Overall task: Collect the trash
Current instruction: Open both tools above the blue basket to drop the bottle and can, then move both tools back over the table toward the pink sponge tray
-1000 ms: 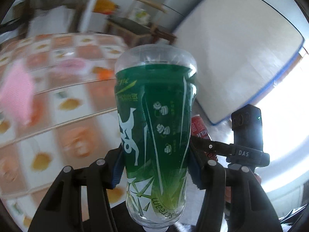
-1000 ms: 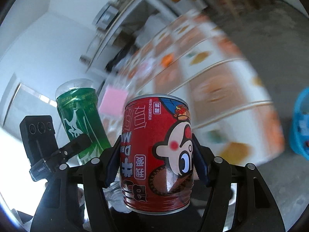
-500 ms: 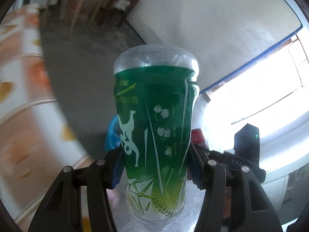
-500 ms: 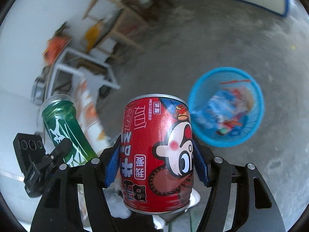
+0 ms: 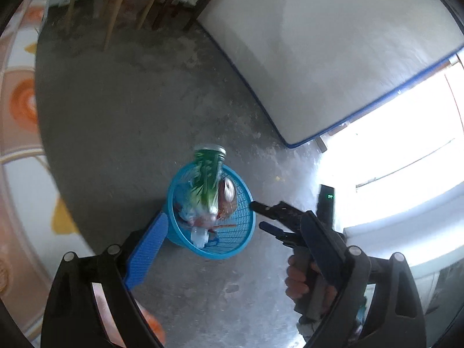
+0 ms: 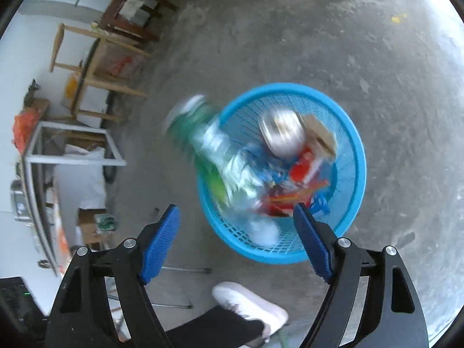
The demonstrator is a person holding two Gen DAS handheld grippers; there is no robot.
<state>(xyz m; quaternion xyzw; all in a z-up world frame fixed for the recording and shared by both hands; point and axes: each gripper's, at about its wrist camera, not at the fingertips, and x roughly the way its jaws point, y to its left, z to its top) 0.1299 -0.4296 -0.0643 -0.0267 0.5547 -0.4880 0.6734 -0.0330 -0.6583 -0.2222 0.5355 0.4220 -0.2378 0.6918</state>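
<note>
A bare grey concrete floor carries the scene. On it stands a blue mesh basket, with trash inside. Beside the basket, well apart, wooden stools and a dark wooden chair stand near the wall. A white shoe rests on the floor near the basket. A small yellow scrap lies further off
</note>
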